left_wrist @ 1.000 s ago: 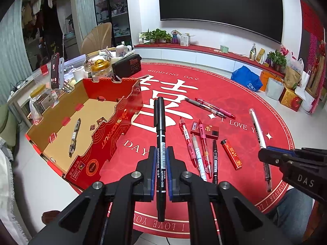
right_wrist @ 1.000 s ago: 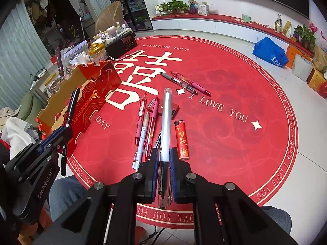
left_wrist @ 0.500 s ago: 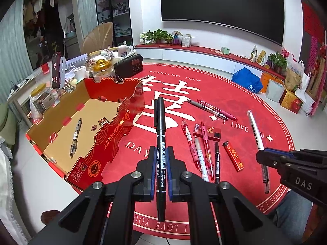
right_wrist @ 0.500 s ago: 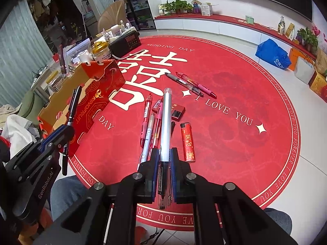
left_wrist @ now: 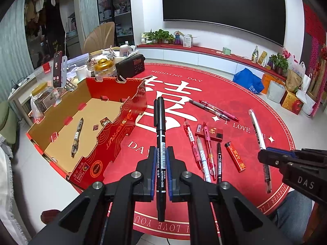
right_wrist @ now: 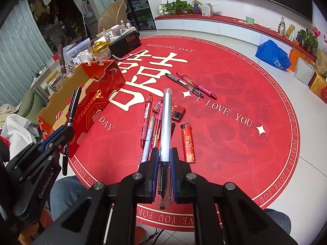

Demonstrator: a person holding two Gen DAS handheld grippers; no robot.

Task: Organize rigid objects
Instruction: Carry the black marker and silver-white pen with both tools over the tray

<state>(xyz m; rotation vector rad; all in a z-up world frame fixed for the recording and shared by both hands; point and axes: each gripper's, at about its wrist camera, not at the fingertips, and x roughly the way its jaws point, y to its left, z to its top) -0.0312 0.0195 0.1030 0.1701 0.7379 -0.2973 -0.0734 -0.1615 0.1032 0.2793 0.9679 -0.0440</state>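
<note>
Black marker (left_wrist: 160, 155) clamped in my left gripper (left_wrist: 160, 159), silver pen (right_wrist: 166, 126) clamped in my right gripper (right_wrist: 164, 159), both above the red mat (left_wrist: 265, 126). Cardboard box (left_wrist: 114, 134) on the left holds one pen (left_wrist: 77, 137) and two small tags; remaining pens (left_wrist: 202, 153) and a lighter (left_wrist: 235, 156) lie on the mat.

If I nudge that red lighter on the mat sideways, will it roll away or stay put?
Likely it stays put: the red lighter looks flat-sided and lies flat on the red mat, so it should slide, not roll. It looks rigid. Its glossy casing may be slippery in a pinch.
</note>
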